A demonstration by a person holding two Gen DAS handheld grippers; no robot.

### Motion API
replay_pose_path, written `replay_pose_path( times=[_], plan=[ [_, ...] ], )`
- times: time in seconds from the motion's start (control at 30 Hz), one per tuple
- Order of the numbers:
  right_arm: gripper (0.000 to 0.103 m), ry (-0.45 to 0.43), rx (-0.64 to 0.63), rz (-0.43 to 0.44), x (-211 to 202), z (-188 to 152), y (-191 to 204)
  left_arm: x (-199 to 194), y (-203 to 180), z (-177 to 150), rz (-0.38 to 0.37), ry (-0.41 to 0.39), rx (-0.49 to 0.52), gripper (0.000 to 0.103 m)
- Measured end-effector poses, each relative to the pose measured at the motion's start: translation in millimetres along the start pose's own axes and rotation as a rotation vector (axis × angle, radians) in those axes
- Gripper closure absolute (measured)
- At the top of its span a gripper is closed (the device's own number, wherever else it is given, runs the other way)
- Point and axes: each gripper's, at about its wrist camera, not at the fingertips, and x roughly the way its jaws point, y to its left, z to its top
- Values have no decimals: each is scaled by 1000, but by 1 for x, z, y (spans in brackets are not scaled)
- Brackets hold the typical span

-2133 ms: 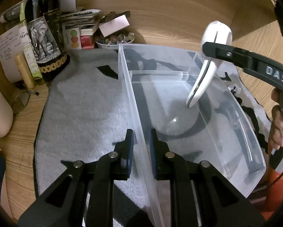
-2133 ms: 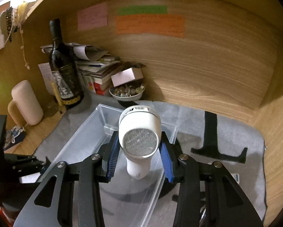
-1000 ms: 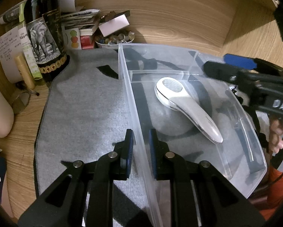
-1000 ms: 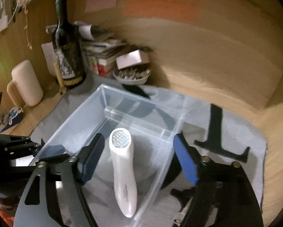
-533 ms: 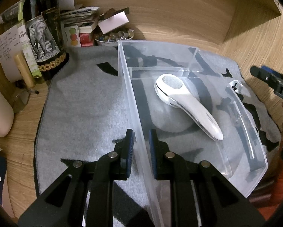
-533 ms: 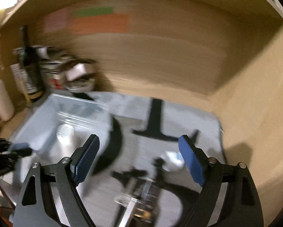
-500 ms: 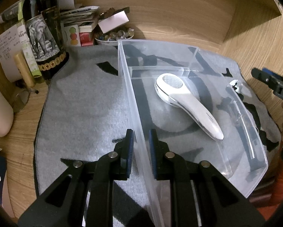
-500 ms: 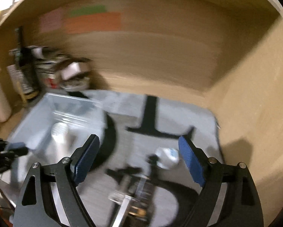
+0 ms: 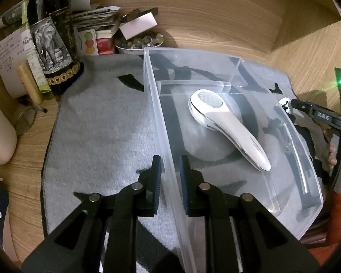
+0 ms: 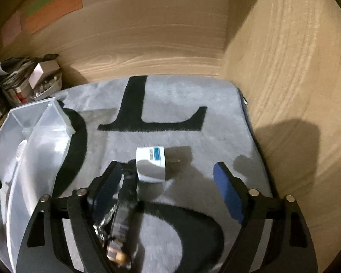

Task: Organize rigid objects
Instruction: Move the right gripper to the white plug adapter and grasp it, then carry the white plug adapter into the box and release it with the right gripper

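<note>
My left claw (image 9: 169, 170) is clamped on the near side wall of the clear bin (image 9: 308, 159), where the white handheld device (image 9: 227, 126) lies flat. My right claw (image 10: 168, 182) stands wide, jaws just narrowing, over the grey mat (image 10: 181, 104) (nothing gripped), above a small white box (image 10: 150, 163) and a blurred dark gadget (image 10: 125, 209).

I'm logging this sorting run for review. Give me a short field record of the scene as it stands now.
bin: clear plastic bin on a grey mat
in bin: white handheld device, lying flat
left gripper: shut on the bin's left wall
right gripper: open, jaws just been closing, pressing on nothing
below right gripper: white charger and a dark object, too blurred to name
</note>
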Motion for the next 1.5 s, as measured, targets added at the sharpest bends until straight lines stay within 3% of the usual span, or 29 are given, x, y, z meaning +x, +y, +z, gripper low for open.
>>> replay_pose_path(
  times=[0.1,0.2,0.33,0.57,0.83,1.2,1.5],
  plan=[
    [48,36,3,20,12,4,2,0,0,0,1,0,0,86],
    [56,47,8,30,20,4,4,0,0,0,1,0,0,86],
    [75,53,5,62,22,3,6,0,0,0,0,0,0,86],
    [76,18,1,56,15,2,9,0,0,0,0,1,-1,86],
    [76,-85,-16,69,-19,11,19,-2,2,-1,-3,-5,3,86],
    [76,-203,-111,157,-63,20,58,-4,2,-3,-8,-10,-3,86],
    [76,-224,-192,267,-70,22,101,-4,2,-2,-12,-14,-9,86]
  ],
)
